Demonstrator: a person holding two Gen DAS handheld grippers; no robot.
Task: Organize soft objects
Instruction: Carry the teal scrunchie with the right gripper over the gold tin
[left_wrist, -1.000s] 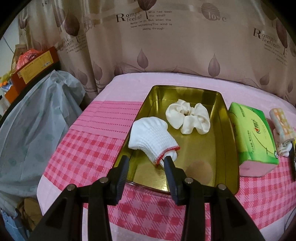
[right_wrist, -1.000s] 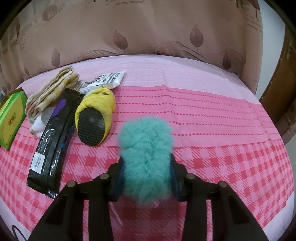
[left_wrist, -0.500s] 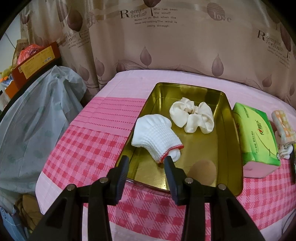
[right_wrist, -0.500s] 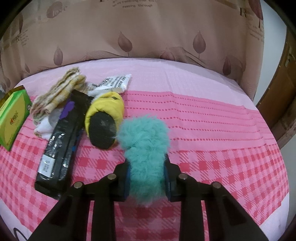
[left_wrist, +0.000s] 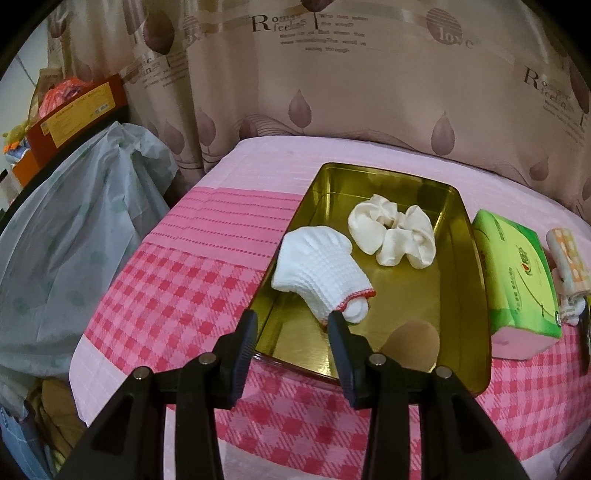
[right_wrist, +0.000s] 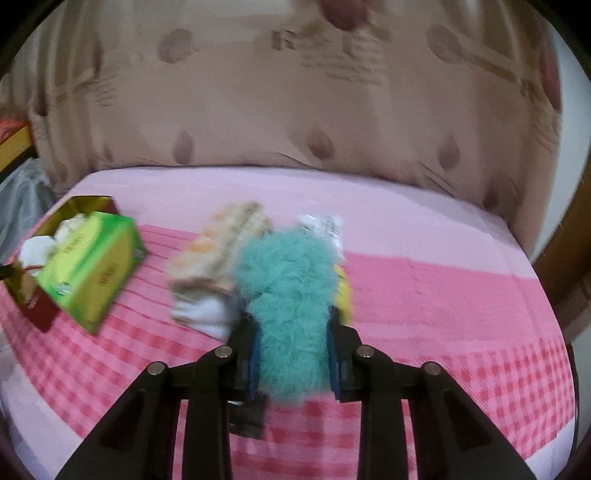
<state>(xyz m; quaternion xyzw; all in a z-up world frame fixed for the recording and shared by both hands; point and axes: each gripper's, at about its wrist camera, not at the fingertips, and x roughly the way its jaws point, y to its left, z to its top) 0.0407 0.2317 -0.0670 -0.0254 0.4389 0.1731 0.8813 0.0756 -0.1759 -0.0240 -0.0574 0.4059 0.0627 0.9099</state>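
The left gripper (left_wrist: 291, 323) hung over the near edge of the gold tin (left_wrist: 456, 295), its fingers (left_wrist: 246, 334) spread apart with nothing between them. Just ahead of the right-hand finger lay a white knit glove (left_wrist: 317, 271), its red-trimmed cuff almost at that fingertip and its body draped over the tin's left wall. Farther ahead, inside the tin, sat a cream scrunchie (left_wrist: 393, 234). To the right of the fingers, just beside the tin's outer wall, stood a green tissue pack (left_wrist: 517, 280), and beyond that a rolled patterned cloth (left_wrist: 569, 258).

The right gripper (right_wrist: 291, 354) had its fingers pinching a fluffy teal puff (right_wrist: 288, 291), which rose up between them over the pink checked desk (right_wrist: 443, 314). That view was blurred. Ahead and left of the fingers sat the patterned cloth (right_wrist: 221, 251) on something white, and farther left the green tissue pack (right_wrist: 92, 269) with the tin (right_wrist: 92, 201) behind it. A sliver of something yellow (right_wrist: 343, 291) showed just right of the puff, and a white printed packet (right_wrist: 325, 225) lay beyond it.
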